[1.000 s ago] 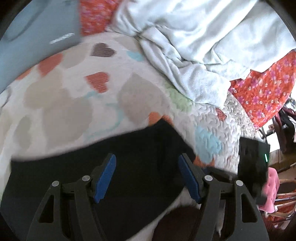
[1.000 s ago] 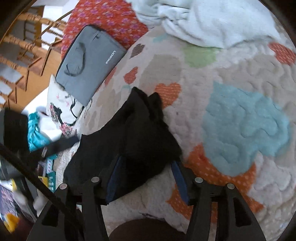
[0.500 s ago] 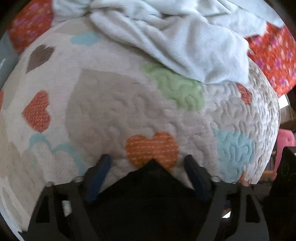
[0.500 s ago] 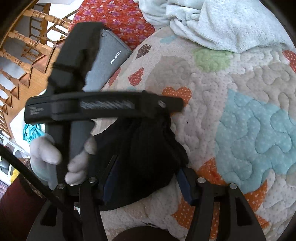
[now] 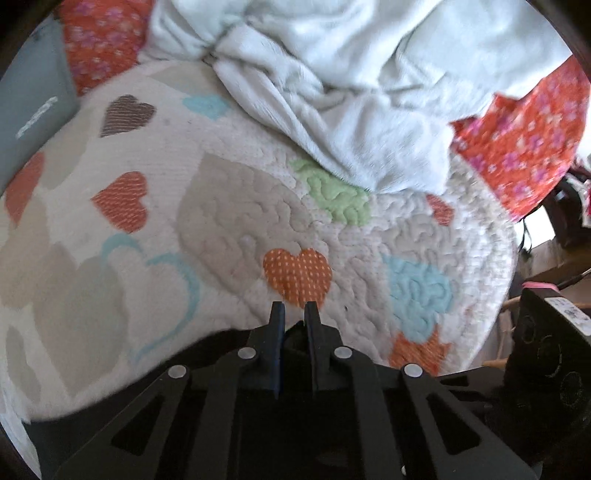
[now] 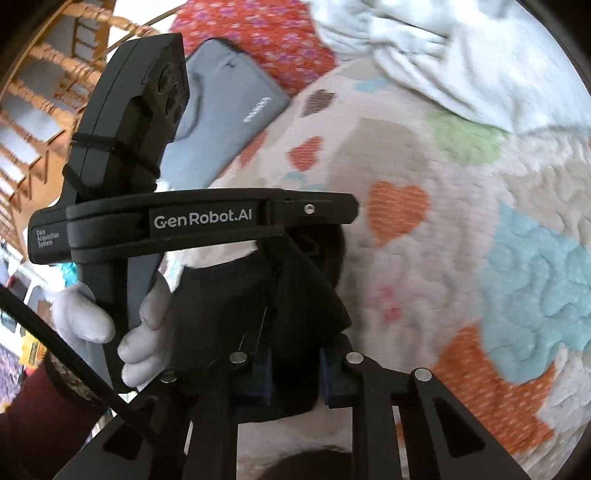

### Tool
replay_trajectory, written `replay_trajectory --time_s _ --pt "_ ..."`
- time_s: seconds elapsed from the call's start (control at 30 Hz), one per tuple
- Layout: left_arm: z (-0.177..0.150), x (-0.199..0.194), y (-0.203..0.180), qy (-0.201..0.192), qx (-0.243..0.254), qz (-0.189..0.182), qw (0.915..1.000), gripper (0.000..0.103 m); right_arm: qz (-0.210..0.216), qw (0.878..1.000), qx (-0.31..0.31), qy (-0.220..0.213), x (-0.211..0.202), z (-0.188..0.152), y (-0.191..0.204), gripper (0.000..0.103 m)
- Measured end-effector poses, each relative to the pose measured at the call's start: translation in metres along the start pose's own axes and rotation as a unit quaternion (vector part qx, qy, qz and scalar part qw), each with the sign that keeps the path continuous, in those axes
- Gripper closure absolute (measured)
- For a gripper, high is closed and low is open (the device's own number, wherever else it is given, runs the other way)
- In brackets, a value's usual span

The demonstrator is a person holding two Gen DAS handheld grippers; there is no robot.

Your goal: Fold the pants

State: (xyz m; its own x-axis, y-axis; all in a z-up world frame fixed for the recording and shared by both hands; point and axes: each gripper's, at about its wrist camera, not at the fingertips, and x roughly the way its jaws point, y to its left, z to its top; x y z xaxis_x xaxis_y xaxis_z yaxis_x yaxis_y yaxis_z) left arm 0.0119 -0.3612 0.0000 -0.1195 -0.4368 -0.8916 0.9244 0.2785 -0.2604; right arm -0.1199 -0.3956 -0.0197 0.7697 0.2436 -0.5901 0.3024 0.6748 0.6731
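Note:
The black pants [image 6: 295, 295] lie bunched on a heart-patterned quilt [image 6: 461, 229]. In the right wrist view my right gripper [image 6: 295, 365] has its jaws closing, and the blue pads press on the near fold of the pants. My left gripper [image 6: 347, 212] reaches in from the left, held by a white-gloved hand [image 6: 92, 321], and meets the far corner of the pants. In the left wrist view my left gripper [image 5: 293, 314] is shut, with a pinch of black pants [image 5: 218, 341] fabric between its fingers. The right device's housing [image 5: 546, 339] shows at the right edge.
A rumpled white fleece blanket [image 5: 351, 81] covers the far side of the bed. A grey laptop sleeve [image 6: 229, 110] lies at the back left on a red floral sheet [image 6: 258, 33]. Wooden railing [image 6: 44, 92] stands beyond the bed's left edge.
My left gripper swung over the pants and its wide jaws snapped shut on the far corner. My right gripper's jaws narrowed onto the near fold and lifted a little.

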Motion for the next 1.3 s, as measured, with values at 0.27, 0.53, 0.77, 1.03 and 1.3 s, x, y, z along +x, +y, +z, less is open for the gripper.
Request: replay_trajectory --time_s 0.27,0.53,0.77,1.03,1.3 --pt "-0.063 -0.073 0.069 -0.075 -0.114 -0.036 0.99 0.093 0.017 0.995 -0.095 0.04 0.031 -0.006 0.086 0.083" --pt "-0.135 -0.1 0.143 -0.116 -0.262 -0.057 0.9564 0.089 0.003 0.97 -0.203 0.13 0.106 -0.036 0.152 0.079" --pt "-0.192 -0.129 0.185 -0.153 -0.335 -0.092 0.9252 0.067 0.019 0.957 -0.228 0.175 0.136 -0.06 0.165 0.037" --pt "-0.241 -0.163 0.198 -0.203 -0.384 -0.101 0.8951 0.062 0.05 0.957 -0.229 0.172 0.103 -0.052 0.17 0.036" --pt "-0.267 -0.167 0.157 -0.239 -0.348 -0.085 0.9026 0.059 0.015 0.977 -0.165 0.133 0.1 -0.004 0.169 0.05"
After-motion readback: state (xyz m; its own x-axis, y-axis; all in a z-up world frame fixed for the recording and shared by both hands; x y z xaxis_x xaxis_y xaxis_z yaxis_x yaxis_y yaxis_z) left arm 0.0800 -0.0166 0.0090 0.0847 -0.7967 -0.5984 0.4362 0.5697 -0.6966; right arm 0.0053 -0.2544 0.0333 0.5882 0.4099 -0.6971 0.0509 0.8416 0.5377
